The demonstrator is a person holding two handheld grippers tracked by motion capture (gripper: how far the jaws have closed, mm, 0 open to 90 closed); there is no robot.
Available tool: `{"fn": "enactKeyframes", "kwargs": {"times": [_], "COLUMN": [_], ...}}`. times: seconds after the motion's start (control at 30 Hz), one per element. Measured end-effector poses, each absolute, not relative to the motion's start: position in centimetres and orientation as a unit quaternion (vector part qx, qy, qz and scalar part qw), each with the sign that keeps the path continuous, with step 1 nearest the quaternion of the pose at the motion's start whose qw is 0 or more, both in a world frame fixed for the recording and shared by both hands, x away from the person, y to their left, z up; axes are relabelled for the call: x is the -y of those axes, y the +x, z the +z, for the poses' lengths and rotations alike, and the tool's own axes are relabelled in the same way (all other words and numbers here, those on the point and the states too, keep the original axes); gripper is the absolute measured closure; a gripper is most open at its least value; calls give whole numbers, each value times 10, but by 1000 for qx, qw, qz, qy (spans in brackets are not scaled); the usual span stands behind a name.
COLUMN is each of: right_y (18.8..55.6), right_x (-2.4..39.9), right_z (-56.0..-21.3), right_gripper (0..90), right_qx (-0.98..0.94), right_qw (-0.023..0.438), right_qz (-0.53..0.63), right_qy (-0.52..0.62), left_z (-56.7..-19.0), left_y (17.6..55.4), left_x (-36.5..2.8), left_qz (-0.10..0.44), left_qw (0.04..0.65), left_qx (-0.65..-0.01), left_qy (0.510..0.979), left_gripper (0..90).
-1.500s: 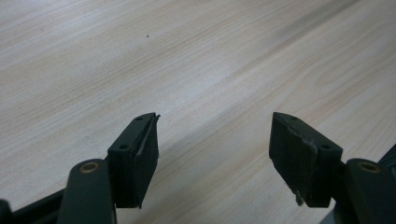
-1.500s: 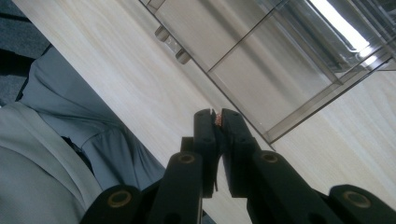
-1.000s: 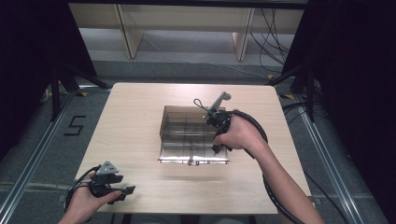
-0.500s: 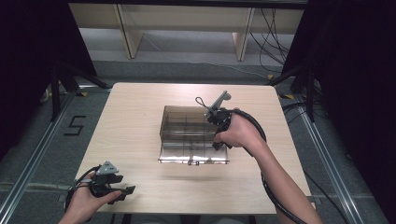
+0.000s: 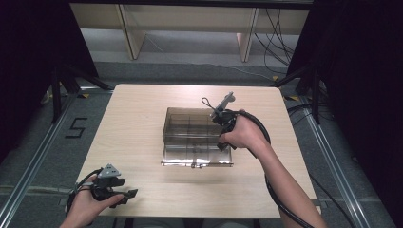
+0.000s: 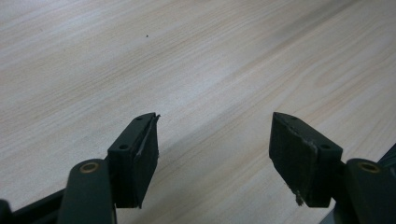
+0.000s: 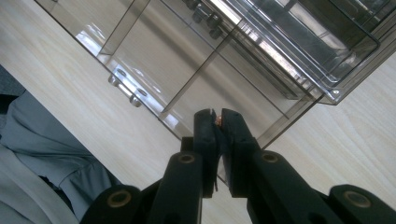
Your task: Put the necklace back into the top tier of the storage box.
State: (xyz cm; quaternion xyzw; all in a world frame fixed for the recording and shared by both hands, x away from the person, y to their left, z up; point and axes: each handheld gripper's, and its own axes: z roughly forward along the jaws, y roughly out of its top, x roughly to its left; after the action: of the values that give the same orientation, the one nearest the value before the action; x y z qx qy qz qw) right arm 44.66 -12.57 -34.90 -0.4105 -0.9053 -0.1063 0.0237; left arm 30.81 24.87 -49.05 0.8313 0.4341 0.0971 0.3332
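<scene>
High view: a clear, smoke-tinted plastic organizer box [image 5: 197, 137] sits near the middle of the wooden table [image 5: 138, 114], its lid swung open and its inside split into compartments by thin dividers. The right hand [image 5: 242, 133] holds the right gripper [image 5: 223, 124] at the box's right edge, with the grey plate of the tool pointing away from the person and a black cable looping back along the forearm. The left hand [image 5: 88, 202] holds the left gripper [image 5: 127, 194] well apart from the box, near the table's front left corner, low over bare wood.

Right gripper view shows the right gripper [image 7: 218, 122] above the compartments of the box [image 7: 187, 65], its jaws drawn nearly together and pinching a small copper-coloured object [image 7: 218, 122] between the pads; it is too small to tell what it is. A grey sleeve lies beyond the table edge at the lower left.

Left gripper view shows the left gripper [image 6: 214, 140] with its jaws spread wide and nothing between them, over plain table [image 6: 187, 56] wood.
</scene>
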Motion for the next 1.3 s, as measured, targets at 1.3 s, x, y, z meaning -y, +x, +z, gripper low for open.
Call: {"fn": "enactKeyframes", "kwargs": {"times": [1.3], "right_y": [452], "right_x": [122], "right_z": [-366], "right_gripper": [855], "right_qx": [905], "right_qw": [20], "right_qz": [-104], "right_qy": [-413], "left_z": [-490], "left_y": [308], "left_x": [-250], "left_qz": [98], "left_qw": [333], "left_qx": [-434], "left_qy": [831], "left_gripper": [328]}}
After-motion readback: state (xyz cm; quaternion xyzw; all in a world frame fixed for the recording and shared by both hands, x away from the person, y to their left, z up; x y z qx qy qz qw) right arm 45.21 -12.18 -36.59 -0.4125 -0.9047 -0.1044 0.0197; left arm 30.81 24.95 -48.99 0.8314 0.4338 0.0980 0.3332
